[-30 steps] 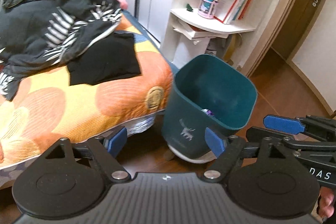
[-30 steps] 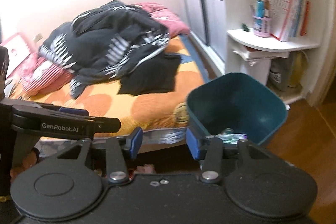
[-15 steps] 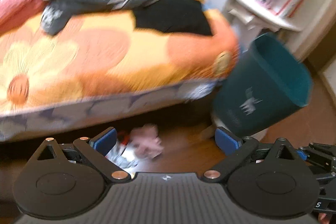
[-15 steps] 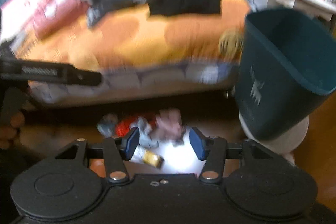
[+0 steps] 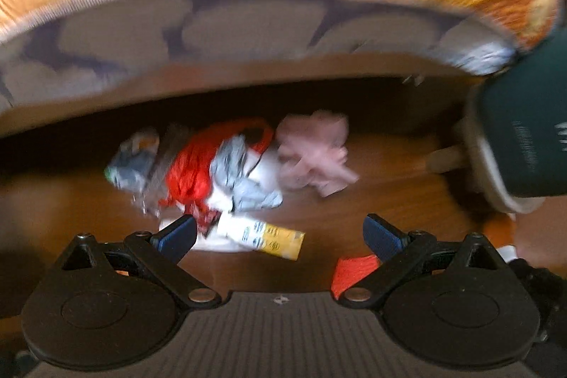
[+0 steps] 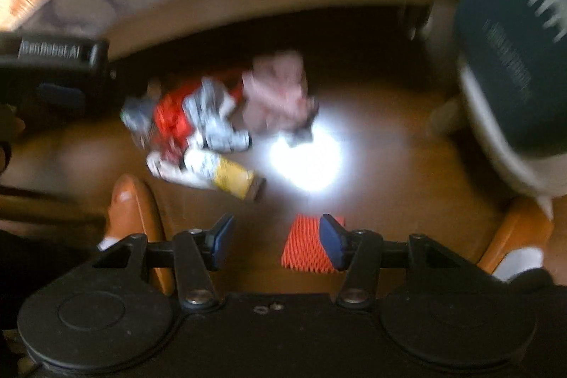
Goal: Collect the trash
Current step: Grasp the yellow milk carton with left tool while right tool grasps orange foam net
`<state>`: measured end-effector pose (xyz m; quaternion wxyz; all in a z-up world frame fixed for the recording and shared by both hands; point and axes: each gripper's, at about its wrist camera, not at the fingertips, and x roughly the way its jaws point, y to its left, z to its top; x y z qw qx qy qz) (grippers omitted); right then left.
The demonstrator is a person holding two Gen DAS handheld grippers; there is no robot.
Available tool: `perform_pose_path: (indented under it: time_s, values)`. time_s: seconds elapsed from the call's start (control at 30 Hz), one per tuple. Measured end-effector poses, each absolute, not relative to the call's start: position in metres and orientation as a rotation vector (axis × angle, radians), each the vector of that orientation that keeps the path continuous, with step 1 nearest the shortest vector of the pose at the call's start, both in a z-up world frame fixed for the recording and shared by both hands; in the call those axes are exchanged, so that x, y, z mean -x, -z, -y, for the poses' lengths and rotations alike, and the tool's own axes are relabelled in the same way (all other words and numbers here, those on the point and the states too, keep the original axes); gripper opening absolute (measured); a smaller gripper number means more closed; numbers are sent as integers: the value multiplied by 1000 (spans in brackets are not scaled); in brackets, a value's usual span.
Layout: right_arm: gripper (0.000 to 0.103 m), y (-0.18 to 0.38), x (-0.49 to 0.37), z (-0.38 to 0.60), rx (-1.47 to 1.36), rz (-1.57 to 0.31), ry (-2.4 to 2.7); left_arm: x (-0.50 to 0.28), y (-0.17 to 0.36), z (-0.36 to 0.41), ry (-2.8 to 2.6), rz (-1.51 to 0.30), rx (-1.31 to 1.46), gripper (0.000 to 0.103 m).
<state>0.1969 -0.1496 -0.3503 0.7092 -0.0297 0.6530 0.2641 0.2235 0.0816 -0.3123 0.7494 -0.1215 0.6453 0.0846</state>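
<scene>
Facing the bed, bin at right, I hang both empty, wide-open grippers over floor trash; heaped wrappers risk snagging together, spilling short of the bin.

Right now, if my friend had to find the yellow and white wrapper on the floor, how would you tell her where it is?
Find the bed edge; on the wooden floor just in front of it lies a trash pile. The yellow and white wrapper lies flat at the pile's near edge, closest to the grippers. It is the only yellow piece; its neighbours are red, grey and pink.
</scene>
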Motion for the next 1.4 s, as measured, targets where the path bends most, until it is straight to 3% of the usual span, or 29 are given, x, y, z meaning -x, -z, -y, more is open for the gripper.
perform_pose_path:
  time_s: [0.23, 0.43, 1.03, 1.27, 1.33, 1.4]
  values:
    - [52, 431, -207, 137, 134, -1606, -576, -230, 416, -103, -344, -1623, 468, 100]
    - [52, 481, -210, 137, 176, -1657, -565, -231, 478, -109, -426, -1695, 565, 100]
    - [52, 579, -208, 125, 283, -1725, -565, -240, 579, -108, -480, -1820, 678, 99]
    - [50, 588, -202, 116, 370, -1690, -541, -243, 595, -108, -467, -1830, 671, 89]
    - [49, 589, -199, 113, 398, -1684, -536, -244, 595, -107, -458, -1828, 673, 70]
    - [44, 589, -197, 109, 409, -1680, -544, -243, 596, -107, -459, -1837, 678, 63]
